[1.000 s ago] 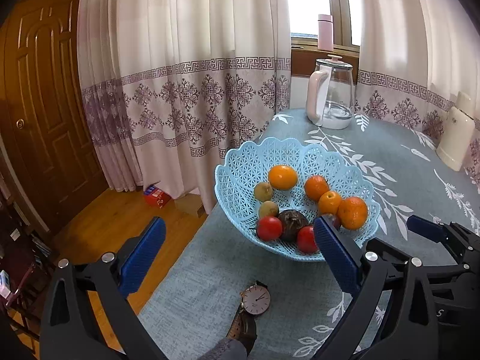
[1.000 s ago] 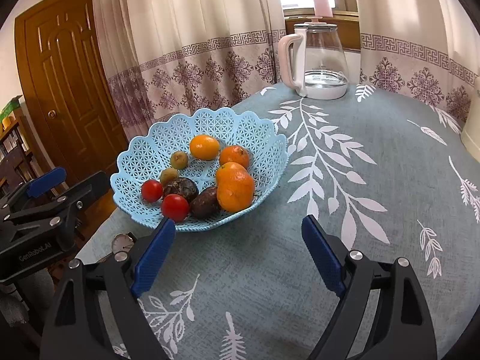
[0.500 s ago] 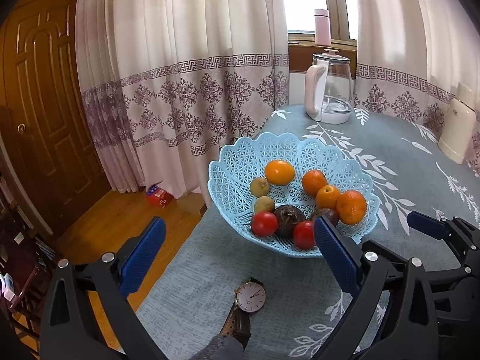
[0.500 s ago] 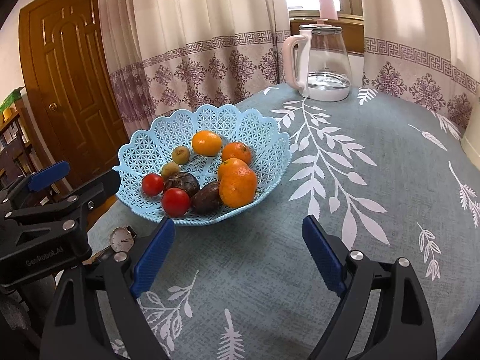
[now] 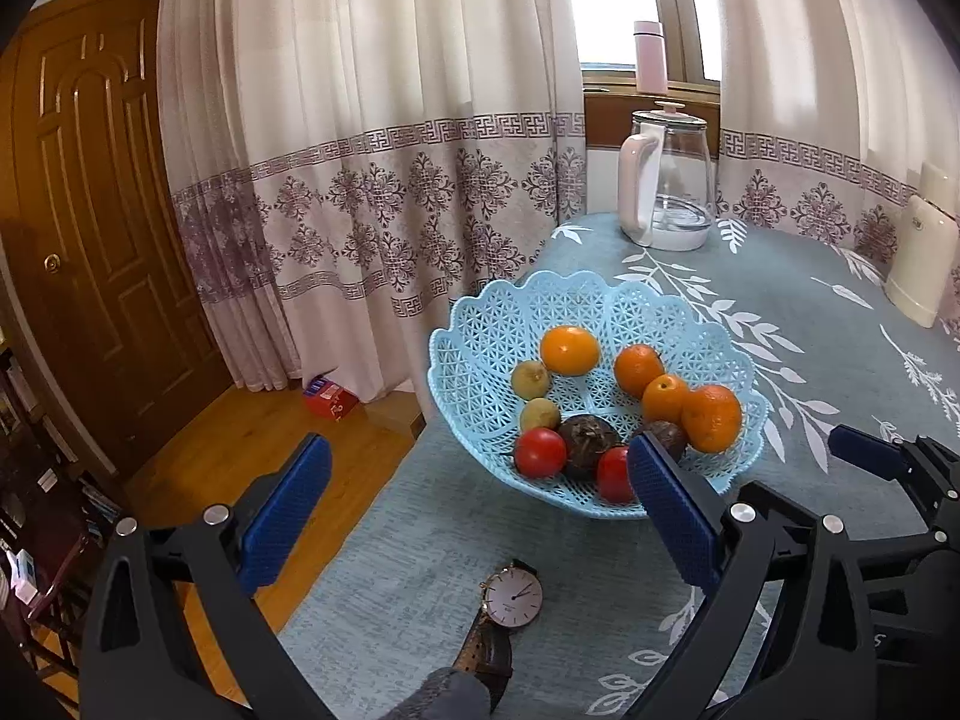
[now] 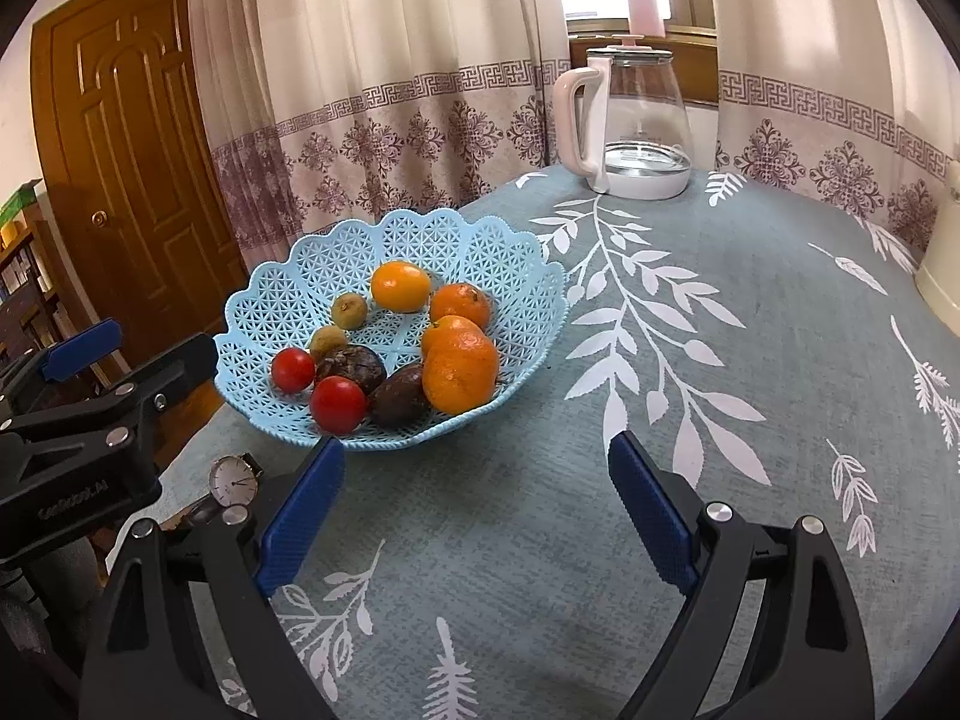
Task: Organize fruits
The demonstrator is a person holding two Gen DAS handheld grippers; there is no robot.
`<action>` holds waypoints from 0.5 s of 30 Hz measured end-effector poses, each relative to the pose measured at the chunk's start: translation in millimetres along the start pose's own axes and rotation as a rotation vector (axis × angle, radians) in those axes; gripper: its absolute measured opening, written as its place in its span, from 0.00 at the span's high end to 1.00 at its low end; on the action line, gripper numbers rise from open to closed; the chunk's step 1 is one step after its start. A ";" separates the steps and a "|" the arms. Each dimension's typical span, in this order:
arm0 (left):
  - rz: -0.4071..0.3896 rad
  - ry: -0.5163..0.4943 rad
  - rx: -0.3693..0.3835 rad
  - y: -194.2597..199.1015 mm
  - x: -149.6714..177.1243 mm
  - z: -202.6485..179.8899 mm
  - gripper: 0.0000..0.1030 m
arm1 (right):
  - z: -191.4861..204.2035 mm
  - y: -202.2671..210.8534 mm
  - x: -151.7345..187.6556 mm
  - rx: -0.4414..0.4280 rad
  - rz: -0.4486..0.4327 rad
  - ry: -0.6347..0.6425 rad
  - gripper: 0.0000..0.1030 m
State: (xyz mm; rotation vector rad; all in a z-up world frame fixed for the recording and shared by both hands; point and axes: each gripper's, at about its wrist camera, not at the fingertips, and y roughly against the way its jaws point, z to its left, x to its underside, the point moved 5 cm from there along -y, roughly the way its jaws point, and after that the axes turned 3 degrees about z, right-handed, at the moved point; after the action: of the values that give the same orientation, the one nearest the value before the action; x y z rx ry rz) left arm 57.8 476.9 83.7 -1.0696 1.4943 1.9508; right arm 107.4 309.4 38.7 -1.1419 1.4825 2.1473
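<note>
A light blue lattice basket (image 5: 480, 324) (image 6: 282, 300) stands near the table's left edge. It holds several oranges (image 5: 570, 350) (image 6: 460, 371), two red tomatoes (image 5: 540, 452) (image 6: 338, 405), two small green fruits (image 5: 530, 379) (image 6: 350, 309) and two dark fruits (image 5: 588, 444) (image 6: 398, 402). My left gripper (image 5: 474, 492) is open and empty, hovering short of the basket over the table edge. My right gripper (image 6: 474, 498) is open and empty, above the cloth just in front of the basket.
A wristwatch (image 5: 510, 600) (image 6: 234, 480) lies on the grey-blue leaf-print tablecloth (image 6: 690, 360) near the front edge. A glass kettle (image 5: 669, 180) (image 6: 630, 126) stands at the far side, a cream appliance (image 5: 918, 264) at right. Curtains, a wooden door and the floor lie to the left.
Both grippers have drawn slightly back and up from the basket, which looks a little farther off. Jaws stay open. The fruits have not moved.
</note>
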 end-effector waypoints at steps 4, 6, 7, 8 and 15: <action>-0.003 0.001 -0.007 0.8 -0.7 1.6 0.03 | -0.1 0.0 -0.1 0.002 0.002 0.003 0.14; -0.003 0.001 -0.011 0.7 -1.0 1.8 0.03 | 0.3 0.0 -0.2 0.002 0.001 0.003 0.14; -0.004 0.000 -0.014 0.9 -1.3 1.8 0.03 | 0.4 -0.1 -0.1 0.002 0.000 0.003 0.14; -0.005 -0.001 -0.017 1.0 -1.4 2.1 0.03 | 0.2 0.1 -0.2 0.002 0.000 0.003 0.14; -0.012 -0.009 -0.038 0.7 -1.4 3.3 0.03 | 0.0 -0.2 0.3 0.003 0.003 0.005 0.14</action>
State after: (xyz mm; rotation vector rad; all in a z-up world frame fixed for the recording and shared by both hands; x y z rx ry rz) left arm 57.1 480.0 85.6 -1.0821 1.4480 1.9806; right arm 107.4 309.4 38.4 -1.1464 1.4897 2.1453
